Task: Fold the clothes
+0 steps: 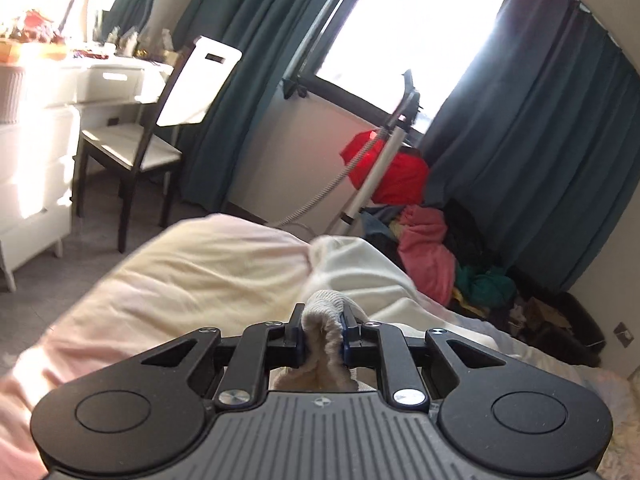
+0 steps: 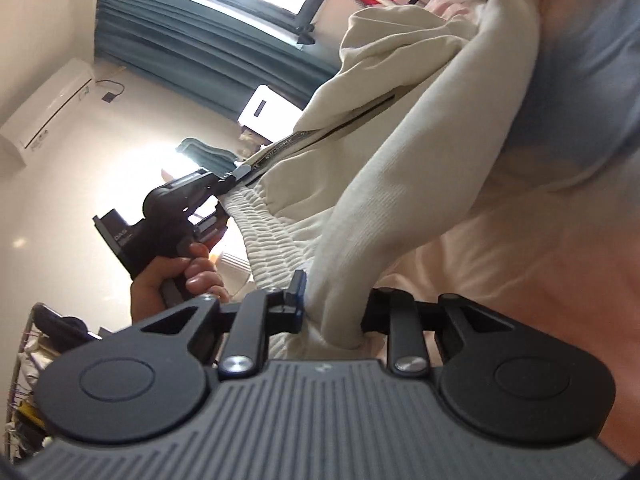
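A white-seated chair [image 1: 132,148] stands beside white drawers [image 1: 36,184], with teal curtains [image 1: 532,152] flanking the bright window [image 1: 412,32].

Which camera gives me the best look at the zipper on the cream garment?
The right wrist view: the zipper runs in plain sight down the cream garment to the elastic hem. The left wrist view shows no zipper, only bunched ribbed fabric of the garment pinched in the left tongs and the bedding beyond.

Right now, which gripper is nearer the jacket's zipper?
Left. The left gripper pinches the hem at the end of the zipper; the right gripper clamps the cream jacket farther along.
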Available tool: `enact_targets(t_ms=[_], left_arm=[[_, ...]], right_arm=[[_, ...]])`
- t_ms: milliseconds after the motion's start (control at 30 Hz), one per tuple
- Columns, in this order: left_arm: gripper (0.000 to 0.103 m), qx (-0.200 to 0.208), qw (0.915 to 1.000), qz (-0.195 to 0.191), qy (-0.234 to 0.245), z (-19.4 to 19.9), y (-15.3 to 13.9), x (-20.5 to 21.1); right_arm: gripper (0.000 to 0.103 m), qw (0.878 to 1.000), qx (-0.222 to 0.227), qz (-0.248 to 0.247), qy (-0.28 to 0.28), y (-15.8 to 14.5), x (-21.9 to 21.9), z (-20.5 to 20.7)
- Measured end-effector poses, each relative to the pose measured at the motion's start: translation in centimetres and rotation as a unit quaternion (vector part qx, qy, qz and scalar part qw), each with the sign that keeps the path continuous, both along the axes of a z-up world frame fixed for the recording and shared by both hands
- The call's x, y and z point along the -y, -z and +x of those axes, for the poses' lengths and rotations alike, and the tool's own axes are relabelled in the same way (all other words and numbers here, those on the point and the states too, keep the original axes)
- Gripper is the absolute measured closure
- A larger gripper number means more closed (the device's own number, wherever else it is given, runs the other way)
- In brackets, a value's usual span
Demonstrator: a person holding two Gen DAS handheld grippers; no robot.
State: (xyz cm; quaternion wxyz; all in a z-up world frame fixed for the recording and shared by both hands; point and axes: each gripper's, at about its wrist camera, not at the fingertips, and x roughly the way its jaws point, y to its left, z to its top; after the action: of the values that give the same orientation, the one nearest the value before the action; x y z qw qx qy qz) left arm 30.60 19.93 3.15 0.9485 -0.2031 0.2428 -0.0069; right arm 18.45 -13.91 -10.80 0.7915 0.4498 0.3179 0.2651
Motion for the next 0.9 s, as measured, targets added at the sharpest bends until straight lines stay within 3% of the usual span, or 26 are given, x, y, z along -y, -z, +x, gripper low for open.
enact_targets(t_ms=[133, 267, 400, 467, 500, 567, 633, 667, 900], left_arm=[[0.086, -0.026, 0.9954, 0.087, -0.028, 2.3, 0.4, -4.5], [0.085, -0.057, 0.9933, 0.095, -0.032, 3.3, 4.7, -6.6], [0.082, -0.064, 0.9935, 0.084, -0.042, 2.6, 6.9, -6.9], [0.071, -0.074, 0.9925, 0.088, -0.039, 2.1, 6.9, -6.8], [0.068, -0.082, 0.9915, 0.093, -0.039, 1.8, 6.7, -6.6], [0.052, -0.103, 0.9877, 0.107, -0.050, 1.0, 6.4, -6.1], [0.020, -0.102, 0.9868, 0.112, -0.058, -0.5, 6.0, -5.5], [0.015, -0.099, 0.9868, 0.114, -0.059, -1.3, 5.8, -5.2], [0.014, -0.068, 0.9902, 0.118, -0.031, -8.3, 4.4, -1.2]], right_arm=[[0.077, 0.999, 0.013, -0.007, -0.042, -0.2, -6.6, 2.0], [0.075, 0.990, 0.020, -0.122, -0.070, 0.9, -10.3, 2.9], [0.069, 0.984, 0.034, -0.152, -0.088, 0.8, -9.7, 2.5], [0.061, 0.983, 0.031, -0.155, -0.095, 0.6, -8.8, 2.0], [0.049, 0.982, 0.030, -0.156, -0.097, 0.6, -8.4, 1.8], [0.035, 0.980, 0.031, -0.174, -0.086, 0.3, -6.9, 1.0], [0.035, 0.978, 0.047, -0.187, -0.079, 0.1, -4.9, -0.3], [0.035, 0.975, 0.058, -0.201, -0.071, -0.1, -3.8, -1.0], [0.035, 0.939, 0.116, -0.323, 0.011, -3.4, 3.6, -5.2]])
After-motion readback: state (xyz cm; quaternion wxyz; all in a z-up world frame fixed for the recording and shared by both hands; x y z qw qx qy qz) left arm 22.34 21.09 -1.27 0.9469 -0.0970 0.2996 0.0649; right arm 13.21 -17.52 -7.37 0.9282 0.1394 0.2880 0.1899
